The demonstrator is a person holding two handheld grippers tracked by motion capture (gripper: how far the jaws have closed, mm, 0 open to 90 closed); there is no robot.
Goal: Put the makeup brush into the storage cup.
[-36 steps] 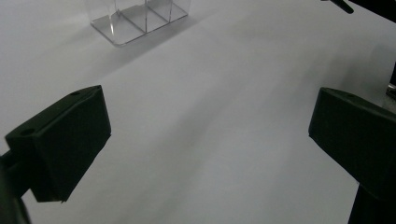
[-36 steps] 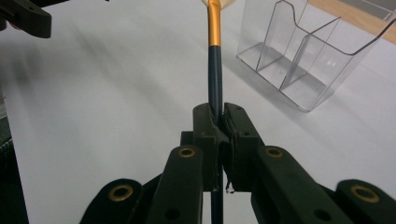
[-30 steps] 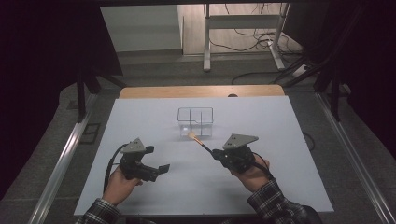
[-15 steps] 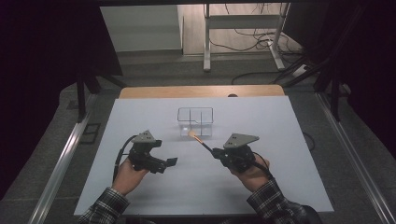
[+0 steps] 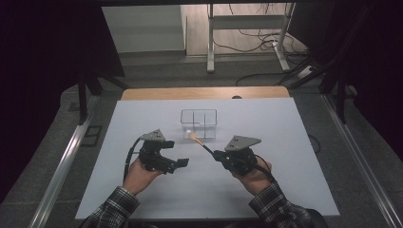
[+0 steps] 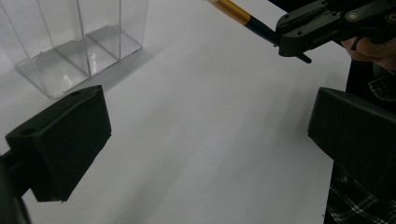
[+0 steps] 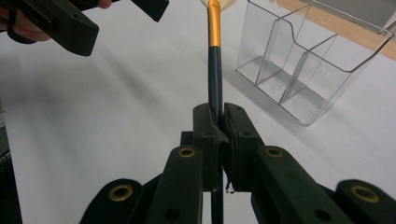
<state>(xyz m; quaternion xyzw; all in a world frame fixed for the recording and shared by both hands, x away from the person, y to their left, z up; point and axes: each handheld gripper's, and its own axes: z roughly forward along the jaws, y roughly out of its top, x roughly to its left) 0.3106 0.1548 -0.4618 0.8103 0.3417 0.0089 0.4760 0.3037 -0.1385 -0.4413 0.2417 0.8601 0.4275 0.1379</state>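
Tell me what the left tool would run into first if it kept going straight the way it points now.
Probably the brush held in the right tool: the left tool, jaws open, points across the white table toward it. Depth is unclear; it could pass just beneath the handle.

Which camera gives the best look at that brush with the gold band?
The right gripper view: the brush runs up the middle, dark handle clamped in the right gripper. The high view shows it small beside the clear box; the left gripper view catches just part of it.

A white table top [image 5: 294,123] with a wooden far edge [image 5: 204,93], a metal stand [image 5: 247,23] and cables [image 5: 252,35] behind on the floor.
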